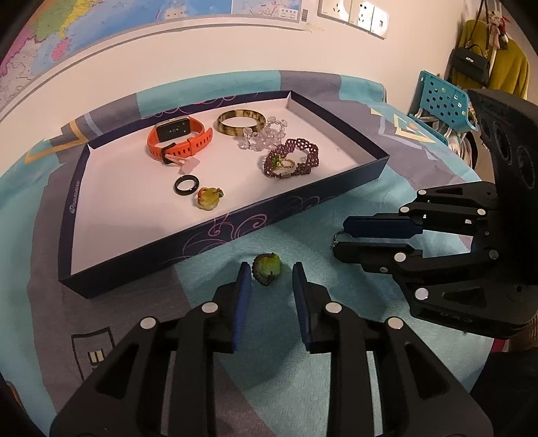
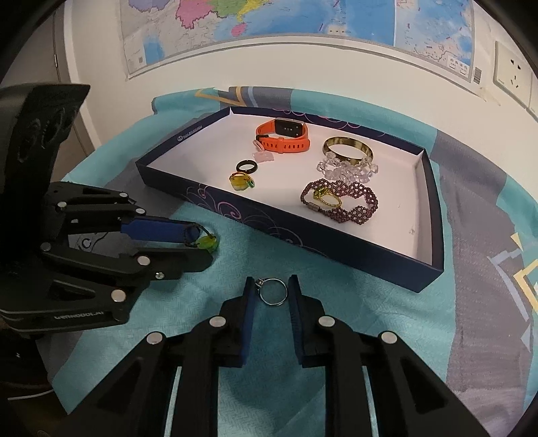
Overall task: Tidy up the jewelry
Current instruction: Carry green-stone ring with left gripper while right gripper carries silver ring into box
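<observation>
Resting on a woven teal-and-grey patterned tablecloth (image 1: 296,376), a shallow dark-blue cardboard tray with a white floor (image 1: 235,232) holds most of the jewelry. Inside it lie an orange silicone-strapped smartwatch (image 1: 178,137), a glossy tortoiseshell bangle (image 1: 240,122), a clear faceted-bead bracelet (image 1: 260,134), a purple beaded lattice bracelet (image 1: 292,158), a smooth black band ring (image 1: 186,185) and a yellow-green stone ring (image 1: 209,198) (the last two just beside each other near the tray's front wall). A small gold ring with a green stone (image 1: 282,163) sits on the purple bracelet.

Two pieces lie on the cloth in front of the tray's front wall. A green stone ring with a dark scalloped setting (image 1: 267,269) sits between the blue ribbed pads of the left gripper (image 1: 270,274), whose fingers stand moderately apart on either side; from the right wrist view one pad appears to touch the ring, but a firm grip cannot be told. A thin silver wire ring with a small setting (image 2: 273,291) lies between the blue pads of the right gripper (image 2: 271,285), fingers likewise narrowly parted, the left pad just beside the setting.

Bare cloth lies around both grippers; the tray's low wall stands near the fingertips. A wall map (image 2: 269,20) hangs behind.
</observation>
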The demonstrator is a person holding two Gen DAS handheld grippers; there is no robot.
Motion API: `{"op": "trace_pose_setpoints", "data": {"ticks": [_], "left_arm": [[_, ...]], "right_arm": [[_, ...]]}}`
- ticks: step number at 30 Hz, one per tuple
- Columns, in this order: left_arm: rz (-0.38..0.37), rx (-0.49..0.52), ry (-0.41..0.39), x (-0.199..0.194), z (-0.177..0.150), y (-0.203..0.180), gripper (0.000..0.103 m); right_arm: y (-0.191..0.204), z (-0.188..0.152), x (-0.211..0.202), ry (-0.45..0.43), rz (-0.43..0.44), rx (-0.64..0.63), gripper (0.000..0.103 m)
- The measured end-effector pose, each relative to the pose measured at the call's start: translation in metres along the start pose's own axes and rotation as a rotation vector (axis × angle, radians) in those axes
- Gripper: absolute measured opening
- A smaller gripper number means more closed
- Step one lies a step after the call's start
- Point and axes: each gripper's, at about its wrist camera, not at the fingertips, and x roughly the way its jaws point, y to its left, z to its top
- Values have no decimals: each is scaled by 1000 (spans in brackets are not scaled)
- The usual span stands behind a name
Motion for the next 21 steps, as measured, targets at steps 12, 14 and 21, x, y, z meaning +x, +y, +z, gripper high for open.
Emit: {"op": "trace_pose_setpoints", "data": {"ticks": [12,14,21], "left_arm": [[13,-7,-24,-10,0,-1,13],[11,-9,-32,-14,0,0,13],[22,-21,-69,-30,2,3,13]], "right_arm": [[-4,-1,-10,-33,25,29,18],[-5,0,-12,-40,26,33,18],[-4,3,-21,-70,31,34,18]]}}
